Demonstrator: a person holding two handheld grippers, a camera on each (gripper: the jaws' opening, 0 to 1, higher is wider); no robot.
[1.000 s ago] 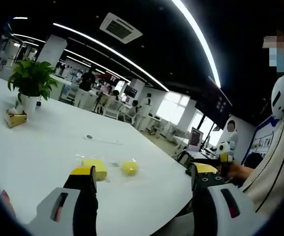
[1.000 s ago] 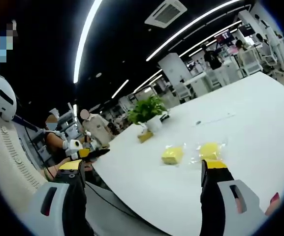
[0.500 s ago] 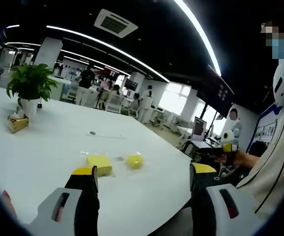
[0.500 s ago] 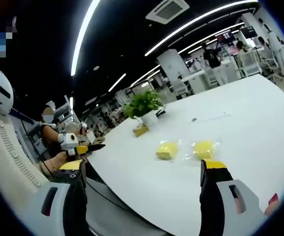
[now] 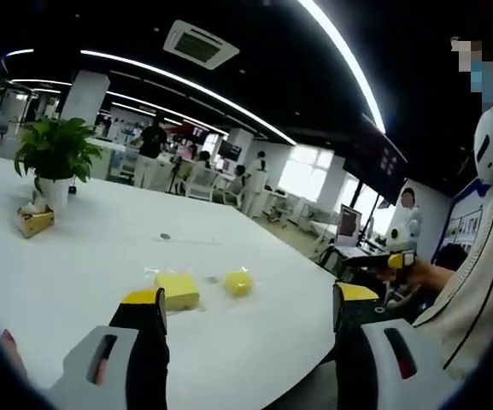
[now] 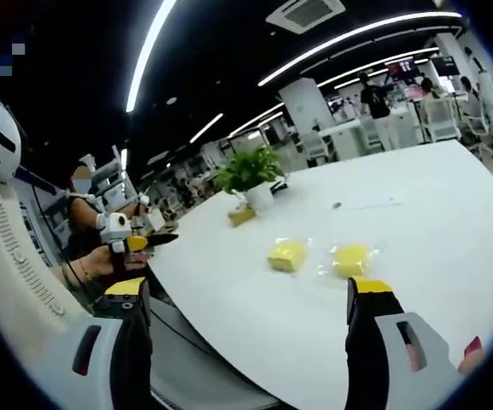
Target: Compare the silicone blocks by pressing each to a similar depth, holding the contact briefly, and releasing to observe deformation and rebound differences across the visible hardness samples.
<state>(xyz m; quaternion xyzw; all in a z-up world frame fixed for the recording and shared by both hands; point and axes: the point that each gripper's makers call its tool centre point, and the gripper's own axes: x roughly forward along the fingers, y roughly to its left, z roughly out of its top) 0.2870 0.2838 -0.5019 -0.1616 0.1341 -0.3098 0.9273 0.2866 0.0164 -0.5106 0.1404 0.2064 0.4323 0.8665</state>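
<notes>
Two yellow silicone blocks in clear wrappers lie side by side on the white table (image 5: 75, 273). In the left gripper view, the squarer block (image 5: 178, 289) is on the left and the rounder block (image 5: 238, 282) on the right. In the right gripper view, the squarer block (image 6: 287, 254) lies nearer the plant, with the rounder block (image 6: 353, 260) beside it. My left gripper (image 5: 250, 299) is open, held in the air short of the blocks. My right gripper (image 6: 249, 289) is open too, well back from them and touching nothing.
A potted plant (image 5: 55, 154) and a small yellow-brown box (image 5: 37, 222) stand further along the table. A small dark item (image 5: 165, 237) lies beyond the blocks. At the table's edge (image 6: 195, 299), a seated person holds a yellow-tipped gripper (image 6: 131, 243). A white robot body (image 6: 7, 248) is close by.
Both views have shifted a little as my hands moved. The blocks lie where they were, and both grippers have stayed open.
</notes>
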